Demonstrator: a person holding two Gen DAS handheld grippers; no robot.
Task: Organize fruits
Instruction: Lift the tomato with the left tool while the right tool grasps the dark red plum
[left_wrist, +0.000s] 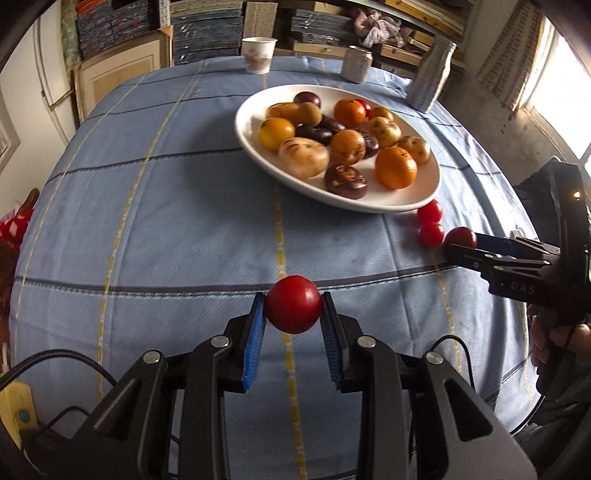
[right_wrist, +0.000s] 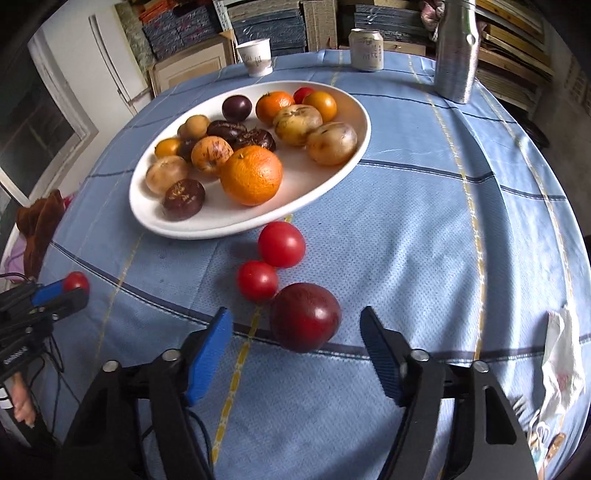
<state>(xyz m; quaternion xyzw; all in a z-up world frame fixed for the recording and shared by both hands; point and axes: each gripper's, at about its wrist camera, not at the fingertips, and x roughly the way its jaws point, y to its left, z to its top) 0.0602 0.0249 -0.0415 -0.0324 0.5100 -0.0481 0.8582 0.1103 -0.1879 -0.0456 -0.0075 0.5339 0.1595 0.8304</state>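
A white oval plate (left_wrist: 255, 147) (right_wrist: 351, 140) holds several oranges, brown fruits and dark purple fruits. My left gripper (left_wrist: 293, 312) is shut on a red tomato (left_wrist: 293, 309) above the blue cloth; it also shows in the right wrist view (right_wrist: 75, 281). My right gripper (right_wrist: 295, 325) is open around a dark red fruit (right_wrist: 306, 316) that rests on the cloth; in the left wrist view this fruit (left_wrist: 460, 239) sits at the right gripper's tips (left_wrist: 461, 247). Two red tomatoes (right_wrist: 281, 244) (right_wrist: 257, 280) lie in a row beside it, near the plate's rim.
A paper cup (right_wrist: 255, 57), a drink can (right_wrist: 366, 50) and a metal bottle (right_wrist: 455, 51) stand at the table's far edge. A crumpled white wrapper (right_wrist: 561, 354) lies at the right. Shelves and boxes fill the background.
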